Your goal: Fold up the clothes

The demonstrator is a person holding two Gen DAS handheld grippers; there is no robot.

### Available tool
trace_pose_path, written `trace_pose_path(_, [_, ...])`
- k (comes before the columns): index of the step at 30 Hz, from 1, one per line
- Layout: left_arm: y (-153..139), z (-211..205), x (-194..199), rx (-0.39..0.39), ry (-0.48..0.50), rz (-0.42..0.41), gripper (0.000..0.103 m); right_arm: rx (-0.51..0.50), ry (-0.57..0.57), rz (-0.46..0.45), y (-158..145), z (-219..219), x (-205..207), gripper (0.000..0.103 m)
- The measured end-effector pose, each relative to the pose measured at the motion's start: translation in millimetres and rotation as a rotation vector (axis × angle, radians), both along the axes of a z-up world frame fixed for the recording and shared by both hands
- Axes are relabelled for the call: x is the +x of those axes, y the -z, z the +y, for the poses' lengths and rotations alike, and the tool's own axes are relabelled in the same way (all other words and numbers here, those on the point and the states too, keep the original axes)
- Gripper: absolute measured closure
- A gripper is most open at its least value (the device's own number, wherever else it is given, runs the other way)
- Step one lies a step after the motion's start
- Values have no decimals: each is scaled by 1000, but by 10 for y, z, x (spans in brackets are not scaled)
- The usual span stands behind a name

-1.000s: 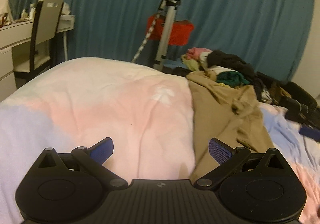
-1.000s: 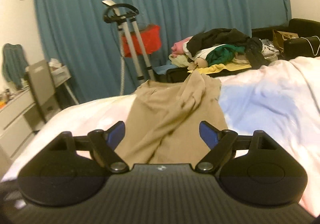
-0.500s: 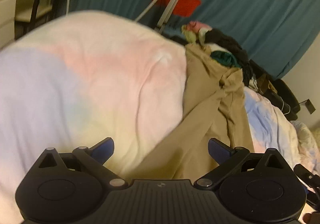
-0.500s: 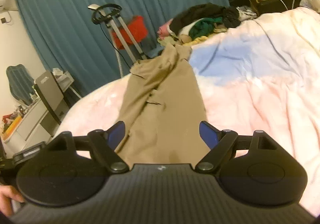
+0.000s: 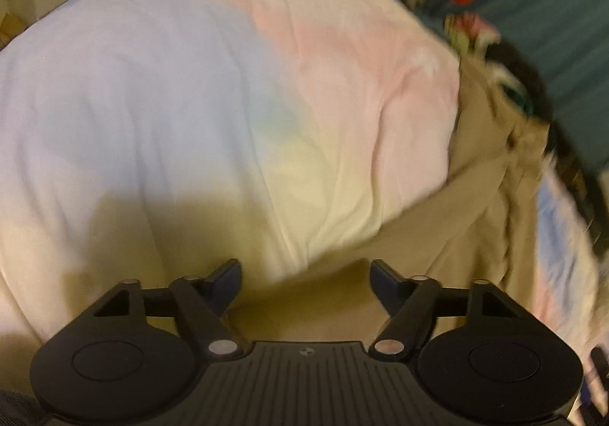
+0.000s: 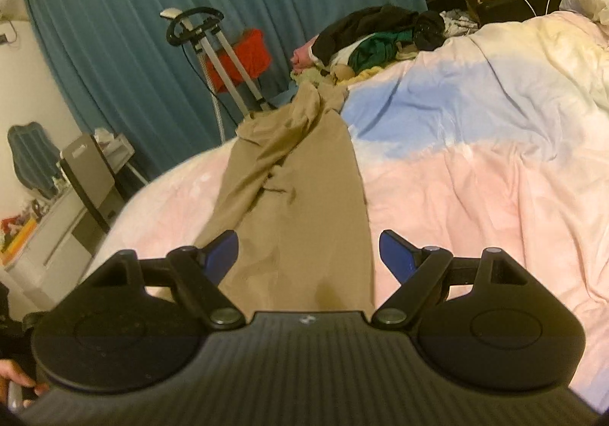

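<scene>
across the pastel bedspread [image 6: 475, 178] tan trousers [image 6: 300, 197] lie lengthwise, spread for folding; both tongs, left gripper [image 5: 306, 274] and right gripper [image 6: 308, 253], hang spread and empty above the near end, probably lining up a grab

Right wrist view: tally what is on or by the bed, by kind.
Tan trousers: 1
Clothes pile: 1
Pastel duvet: 1
Garment steamer: 1
Open grippers: 1
Total: 5
</scene>
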State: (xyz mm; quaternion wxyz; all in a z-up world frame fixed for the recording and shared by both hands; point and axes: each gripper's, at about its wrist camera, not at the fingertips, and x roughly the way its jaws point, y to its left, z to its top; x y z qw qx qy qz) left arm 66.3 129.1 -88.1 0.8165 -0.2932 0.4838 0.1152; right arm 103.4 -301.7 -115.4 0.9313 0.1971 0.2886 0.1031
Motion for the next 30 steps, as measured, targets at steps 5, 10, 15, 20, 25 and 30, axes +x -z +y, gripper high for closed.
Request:
trace_pose_path(5, [10,-116,-10,75,16,51,56,11,5,89,173,-81,123,20])
trace_pose_path(10, [-50,-195,-86,103,26,36,99,13,24,136,252,-130,145,20])
trace_pose_path(15, [-266,-406,-233,188,109,-58,100,-11,41,132,239,-162,96,20])
trace_pose_path(20, [-610,-745,-566,276,257,-226,101,-28,52,111,186,-161,49,20])
trace_pose_path(25, [-792,-1225,-923,304,454,-373,101,-51,74,79,120,-197,-25,20])
trace_pose_path(30, [-677,-1804,-1037,279,647,-394,101,-25,133,87,105,-410,-186,20])
